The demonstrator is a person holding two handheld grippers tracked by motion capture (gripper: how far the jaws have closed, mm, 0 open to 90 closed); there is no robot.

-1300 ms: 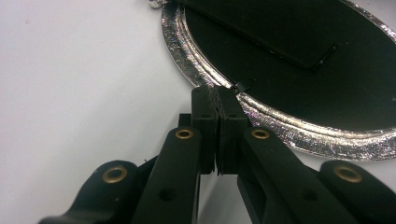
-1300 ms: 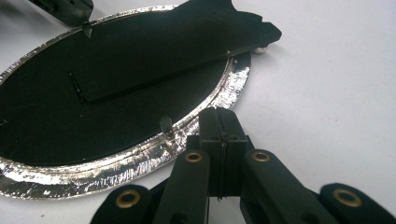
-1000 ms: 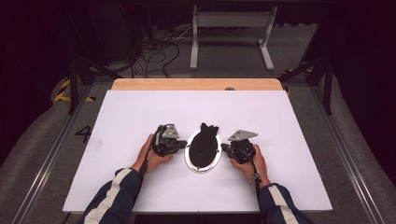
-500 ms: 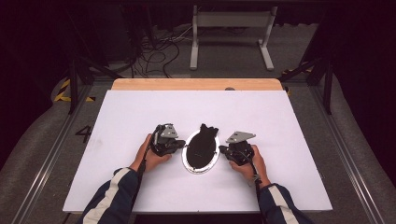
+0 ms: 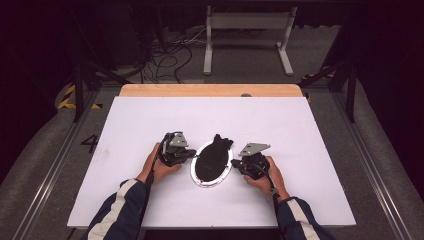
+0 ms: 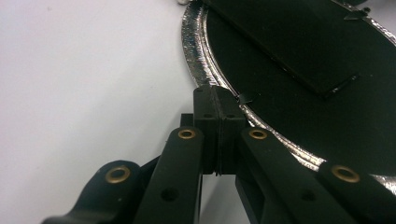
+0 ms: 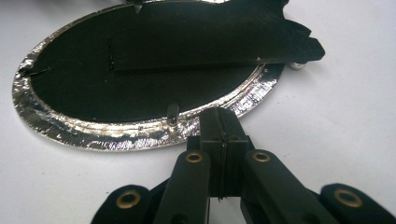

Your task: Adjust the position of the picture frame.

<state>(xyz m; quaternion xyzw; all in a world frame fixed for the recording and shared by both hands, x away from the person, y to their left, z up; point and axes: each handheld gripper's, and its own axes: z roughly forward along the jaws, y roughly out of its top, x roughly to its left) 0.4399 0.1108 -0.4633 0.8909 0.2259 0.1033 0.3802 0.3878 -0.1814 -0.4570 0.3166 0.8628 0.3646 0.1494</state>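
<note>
Nothing has moved since a second ago. On the table (image 5: 310, 130), the oval frame (image 5: 199, 179) lies face down between my claws, long axis running away from me. Left claw (image 6: 218, 100) and right claw (image 7: 223, 122) are both closed, empty, tips at opposite rims, equally near.

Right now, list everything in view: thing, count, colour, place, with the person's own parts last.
Oval frame: one, silver rim with black back panel, lying flat at the table's middle, between the two hand-held grippers.
Table: one, white top with a wooden strip along its far edge.
Metal stand: one, light grey, on the floor beyond the table.
Cables: a tangle, black, on the floor beyond the table, left of the stand.
Left hand-held gripper: one, black, jaws shut, tips at the frame's rim.
Right hand-held gripper: one, black, jaws shut, tips at the frame's rim.
Sleeves: two, dark blue with white stripe, near edge.
</note>
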